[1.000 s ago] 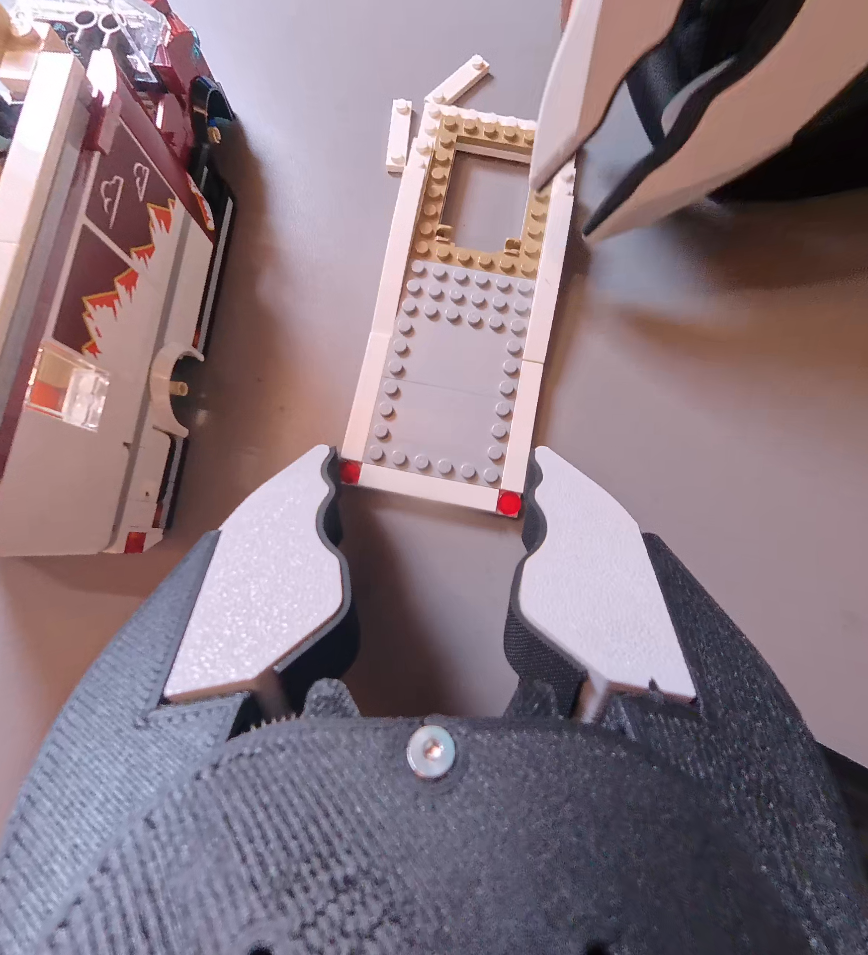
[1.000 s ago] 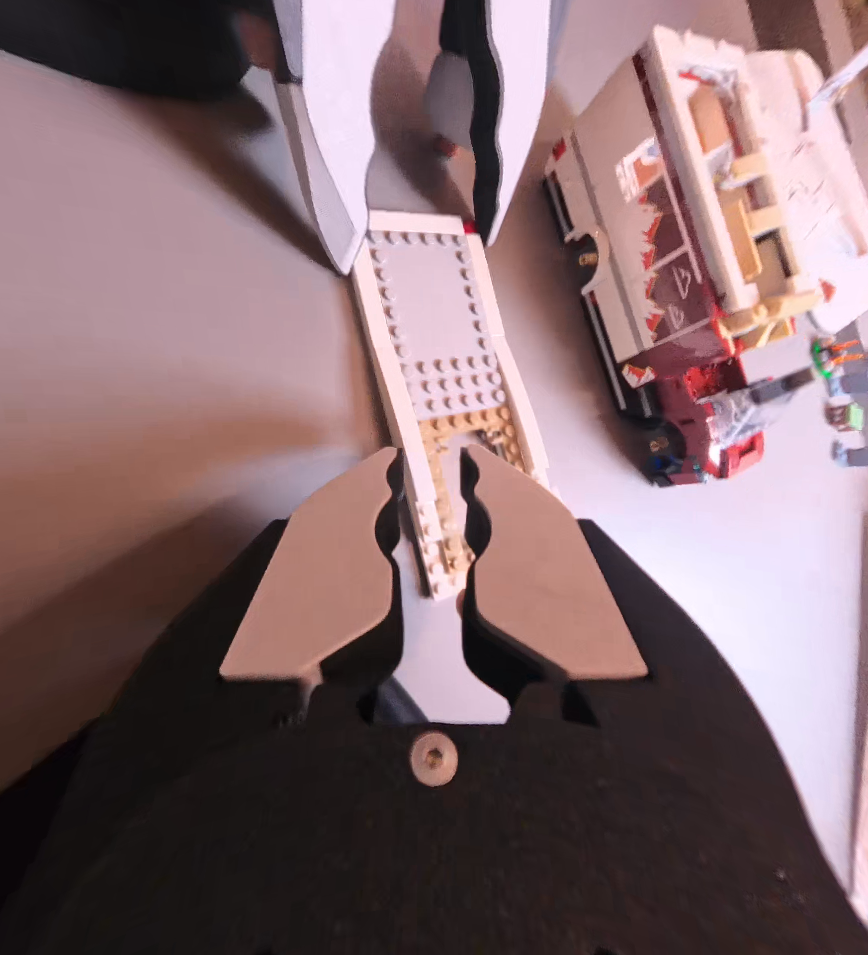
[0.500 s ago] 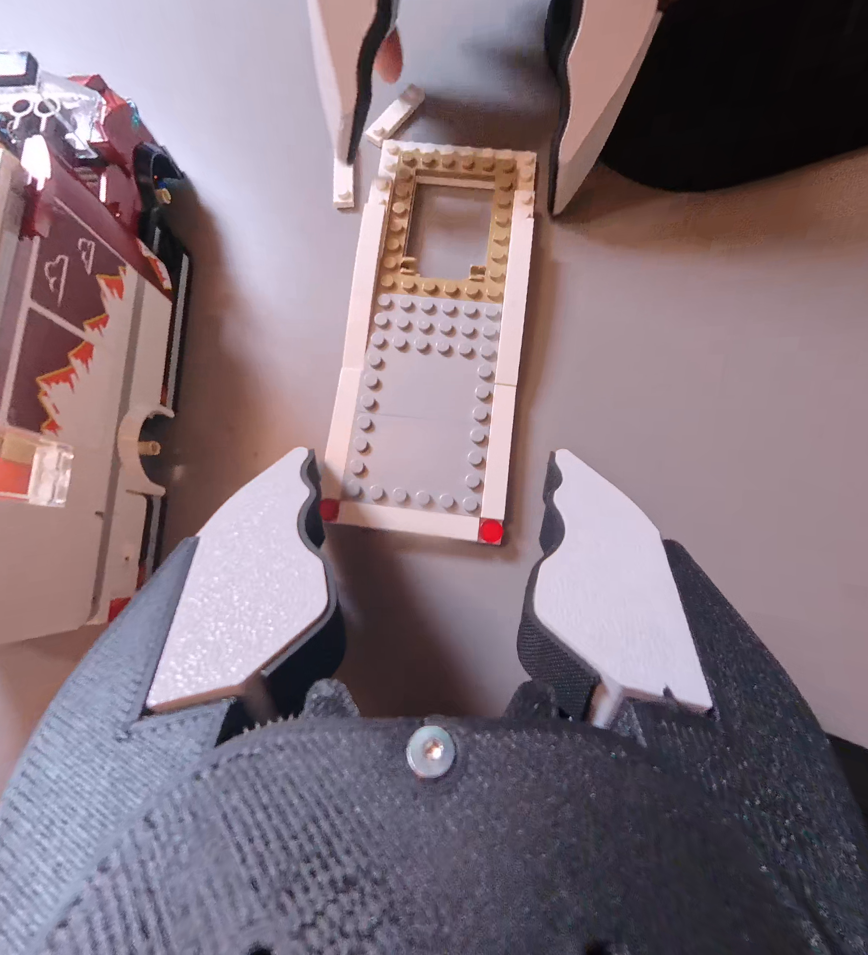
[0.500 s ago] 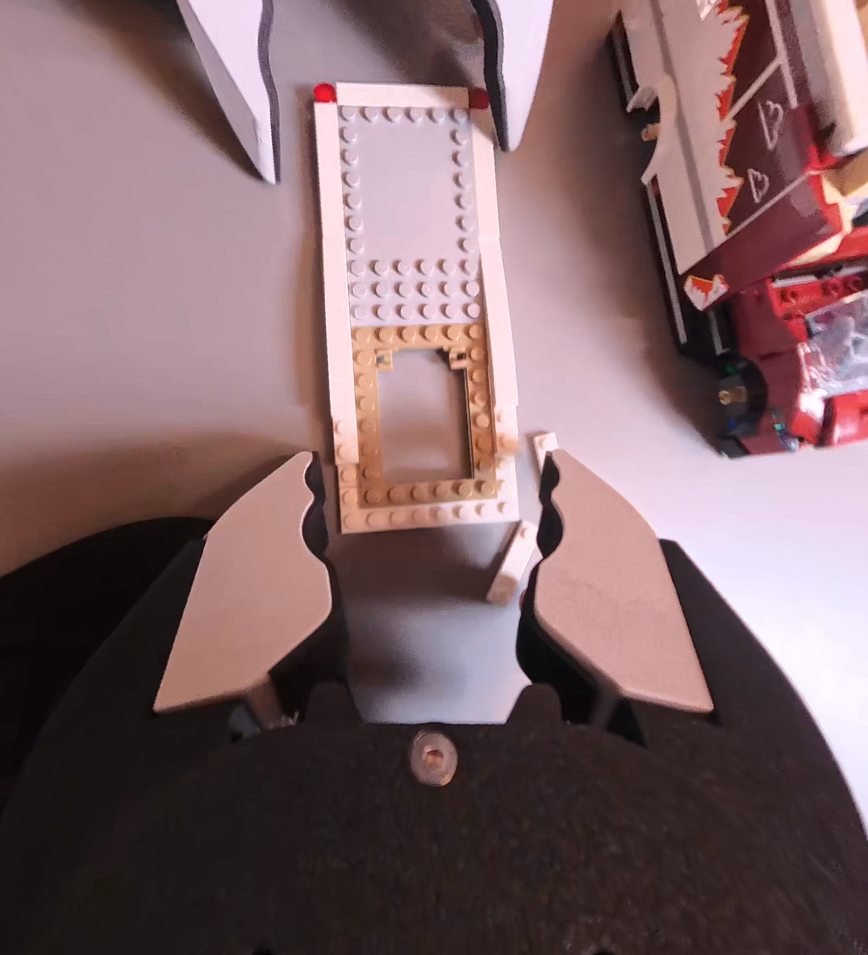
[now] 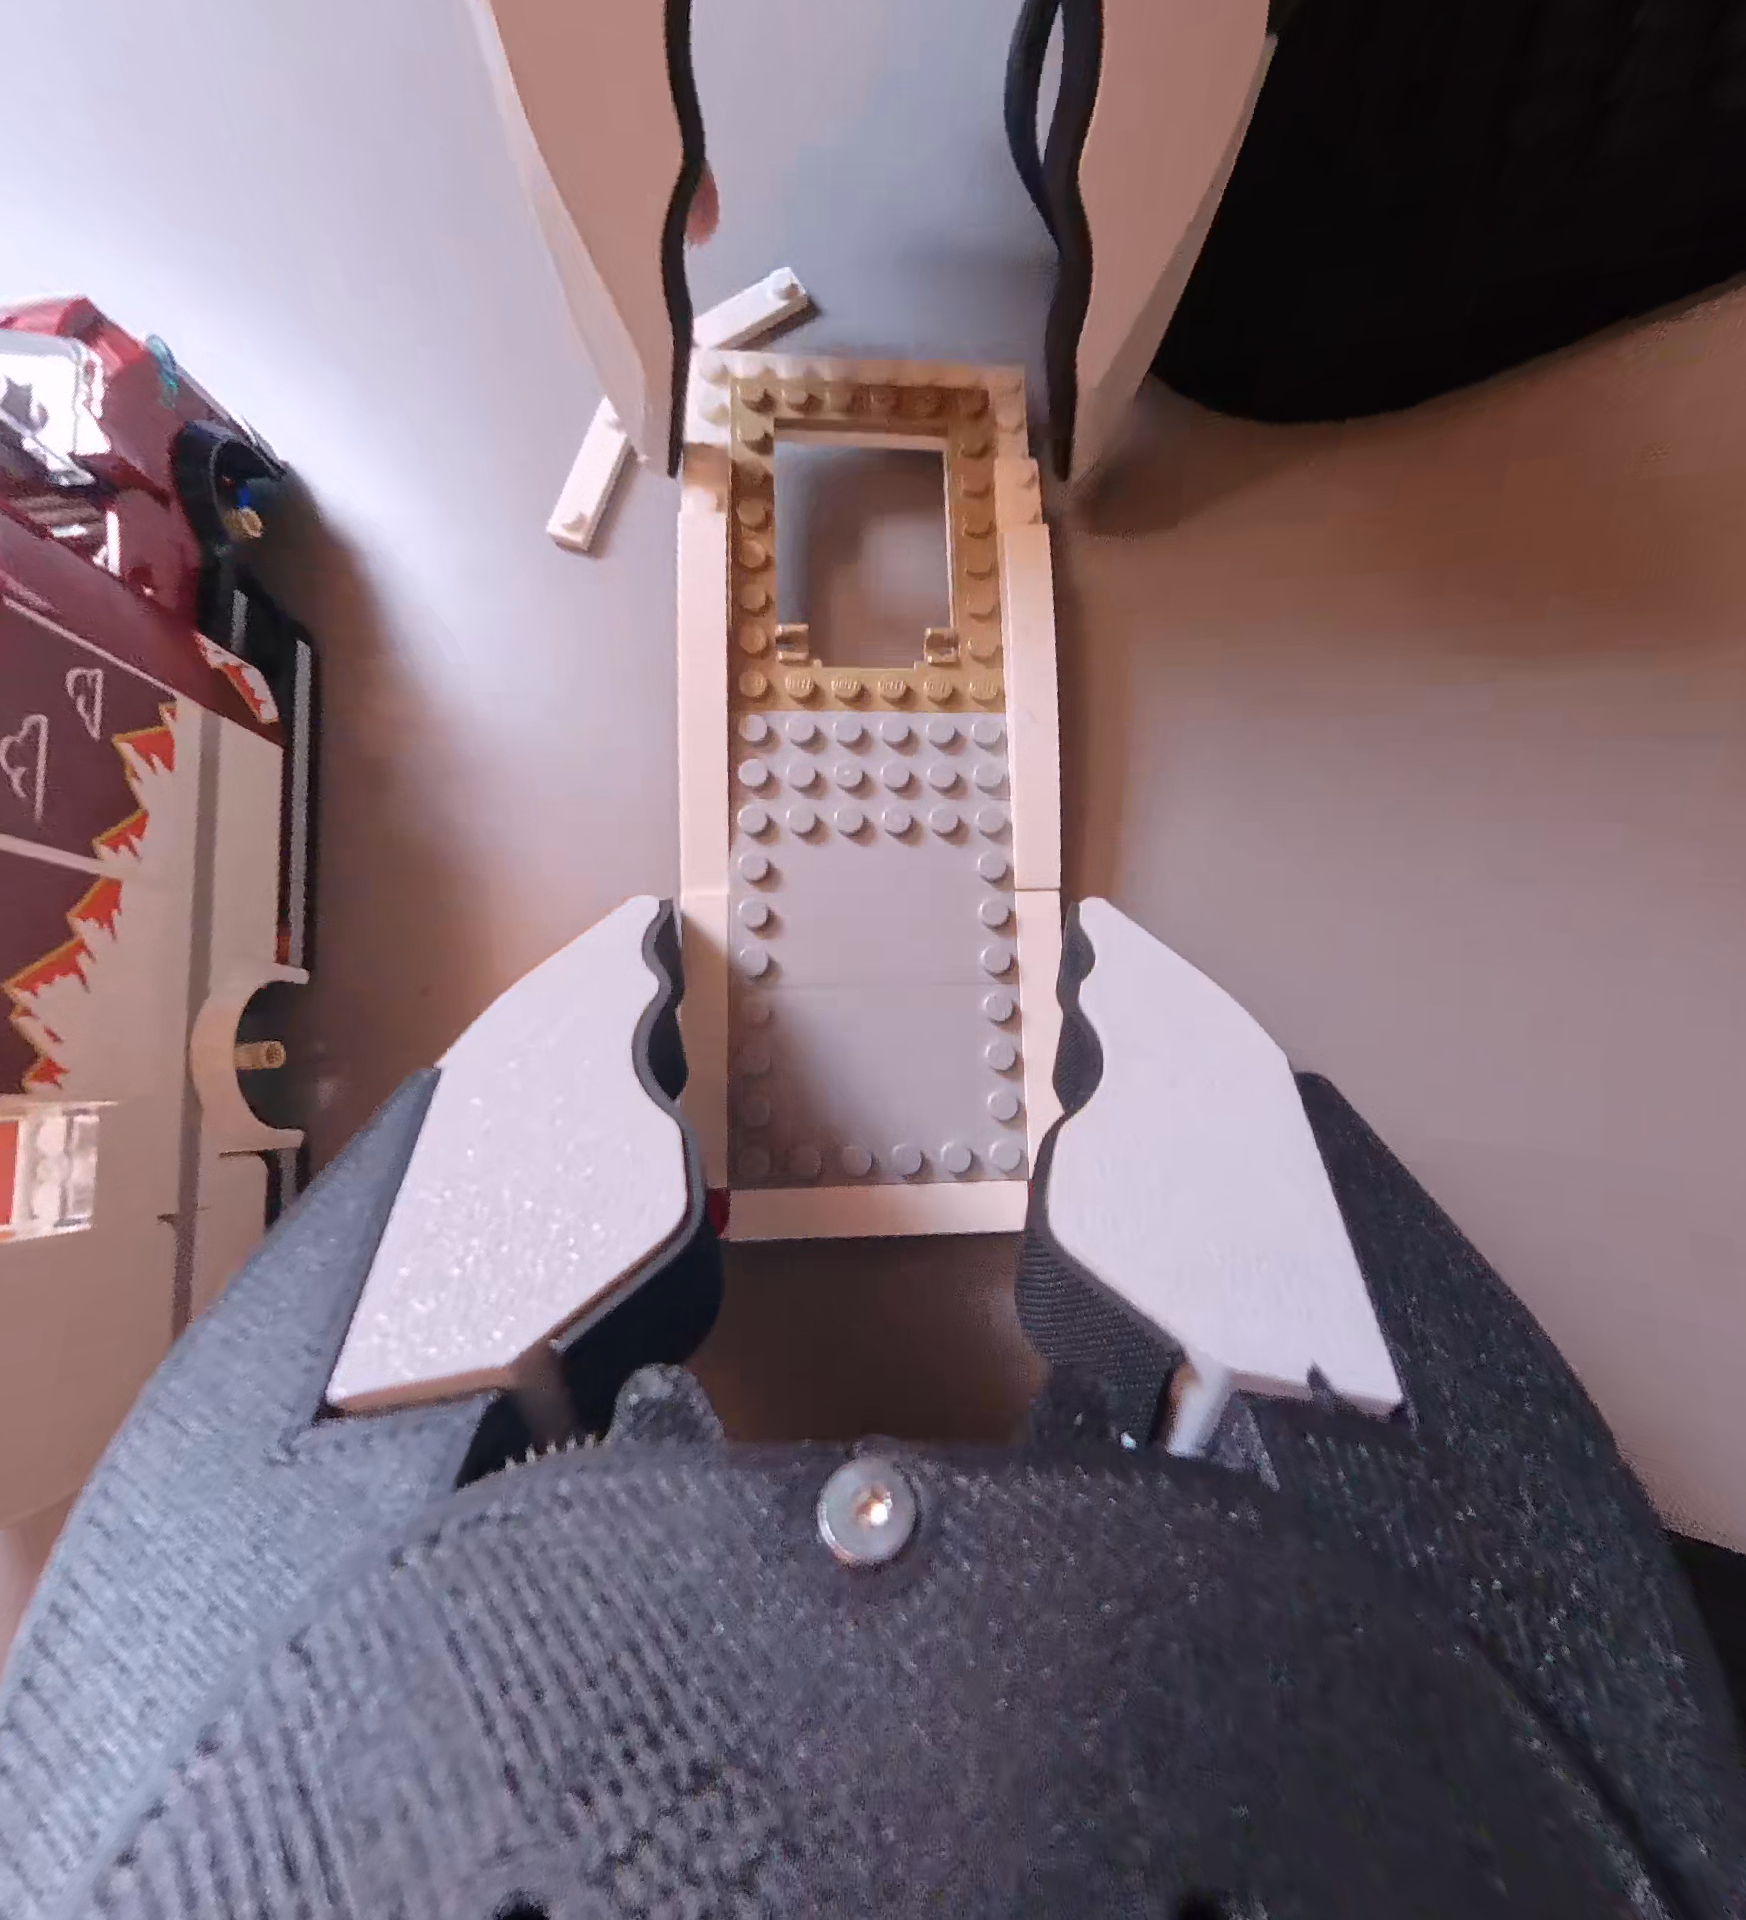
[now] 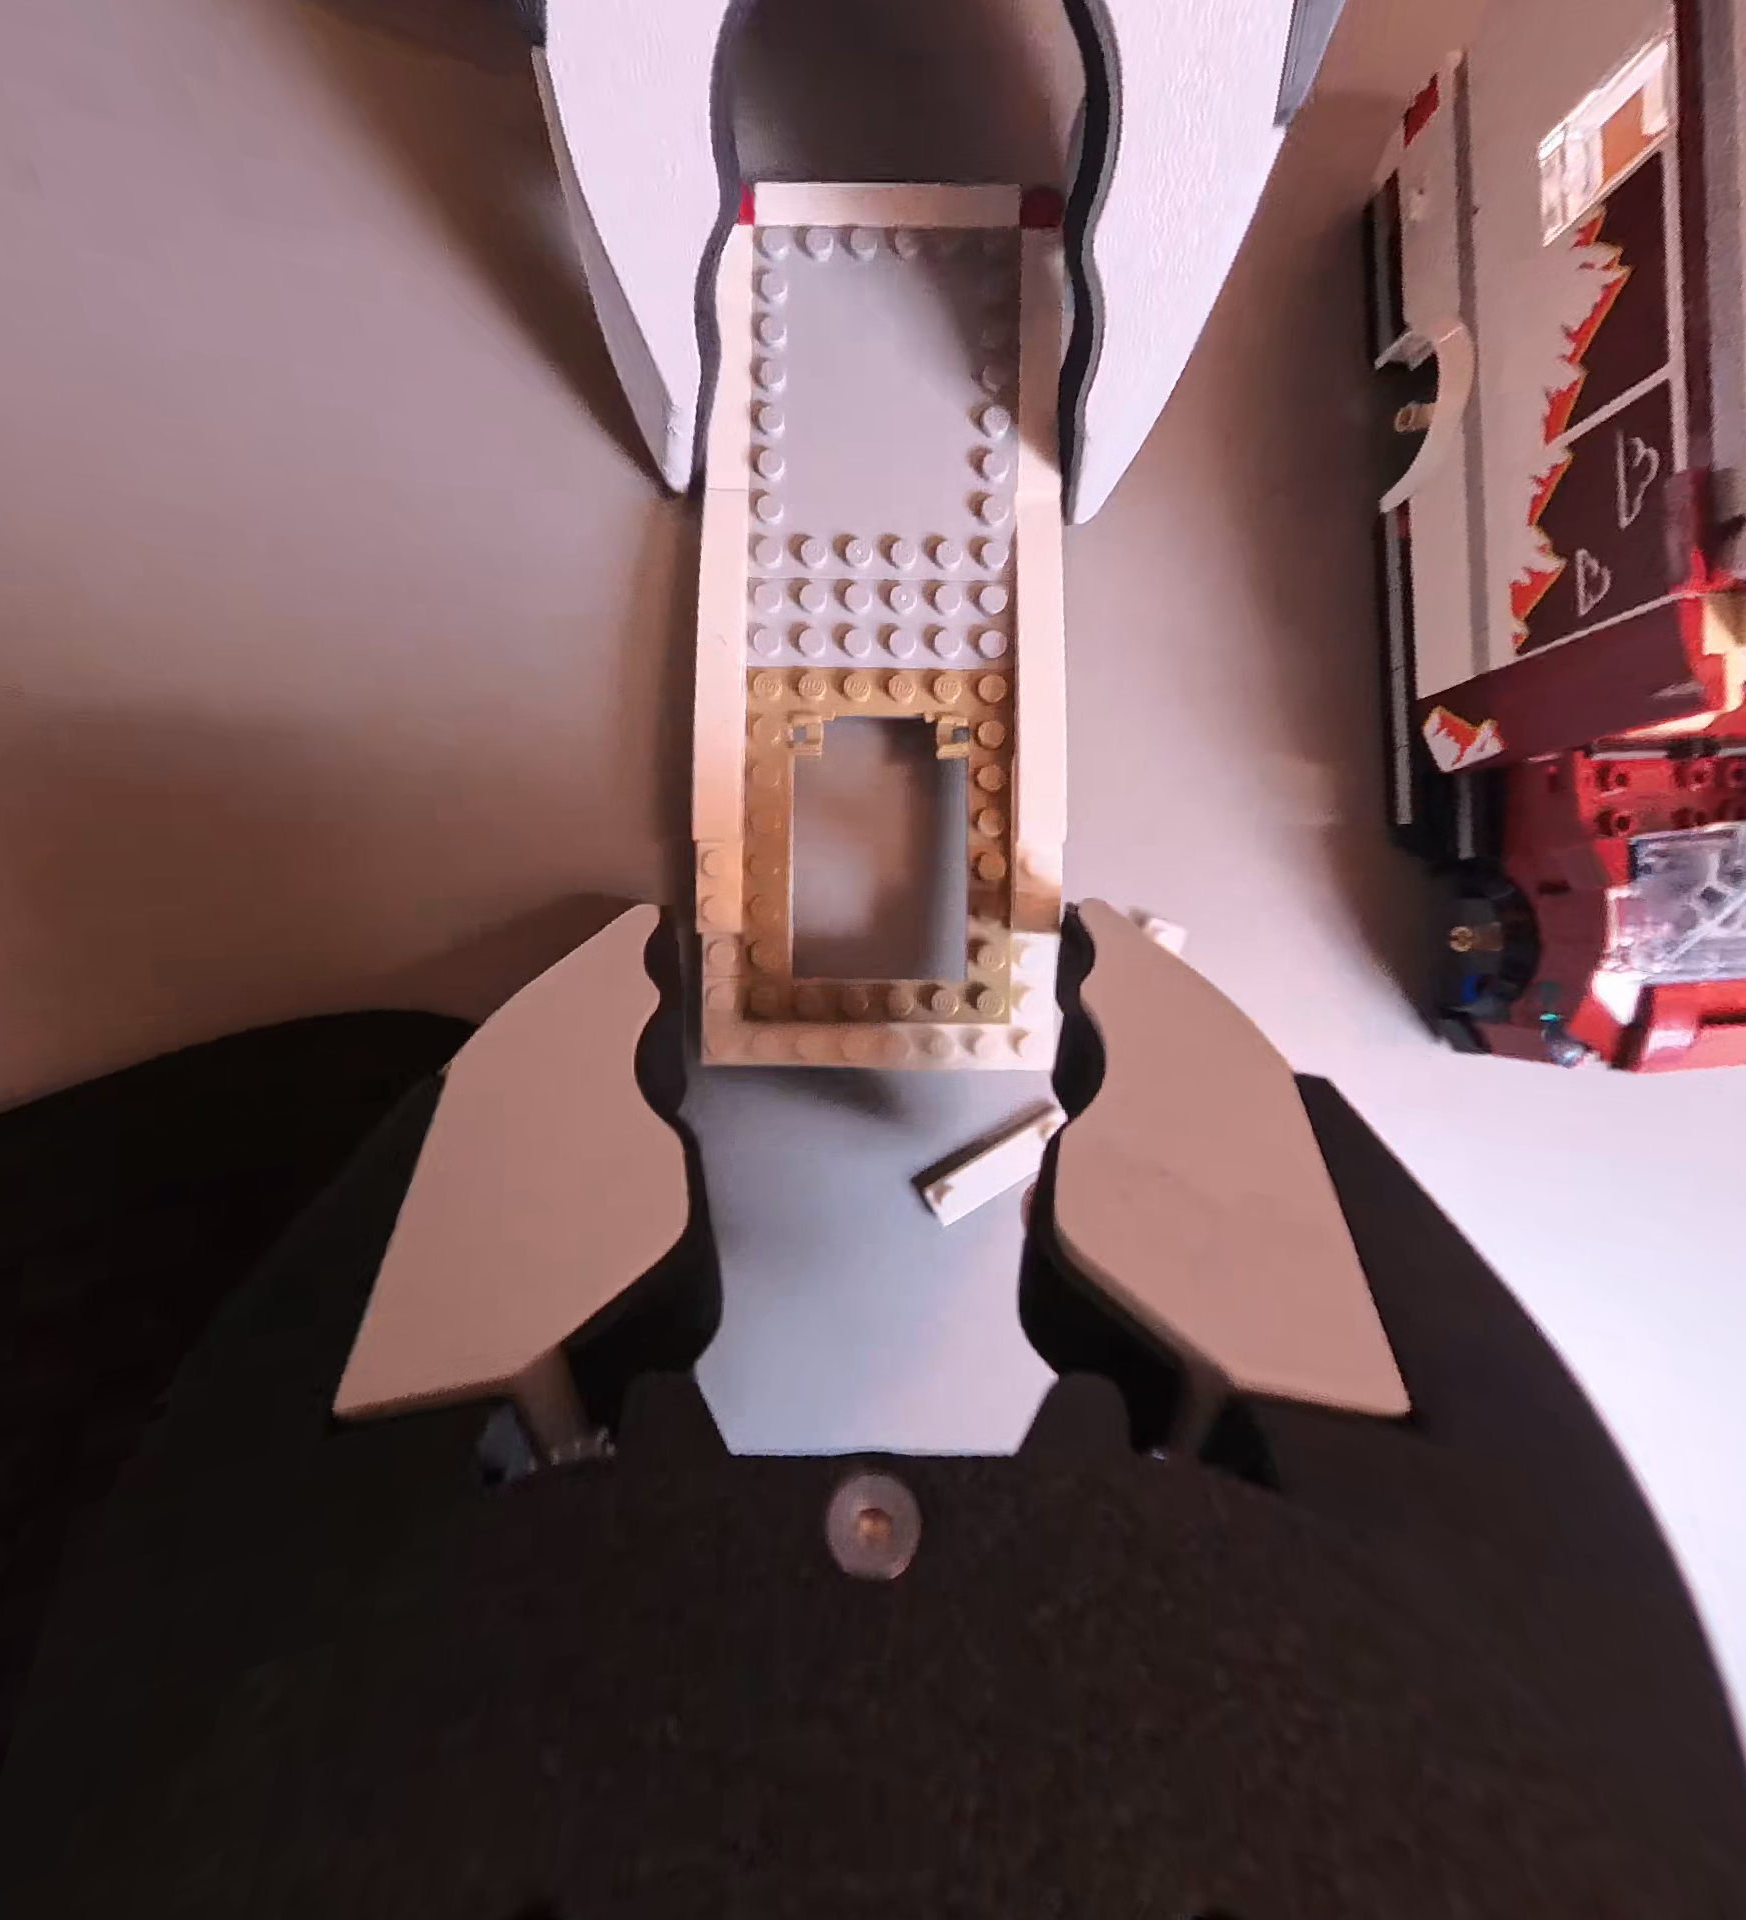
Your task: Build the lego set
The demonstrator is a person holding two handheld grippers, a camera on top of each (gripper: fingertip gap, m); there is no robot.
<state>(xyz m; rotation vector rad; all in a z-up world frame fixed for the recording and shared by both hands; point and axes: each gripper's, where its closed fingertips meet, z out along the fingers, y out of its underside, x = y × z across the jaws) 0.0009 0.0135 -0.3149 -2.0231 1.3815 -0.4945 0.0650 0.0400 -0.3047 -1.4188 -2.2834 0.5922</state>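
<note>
Grey-and-tan studded plate: left gripper clamps its grey end. Right gripper straddles the tan end; pad contact cannot be told.

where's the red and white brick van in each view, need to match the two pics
Left wrist view: the brick van lies along the left edge, left of the long studded plate.
Right wrist view: the van fills the upper right, right of the same plate.
Shared landmark: the plate's tan frame with the rectangular opening, far end in the left view, near end in the right.
</note>
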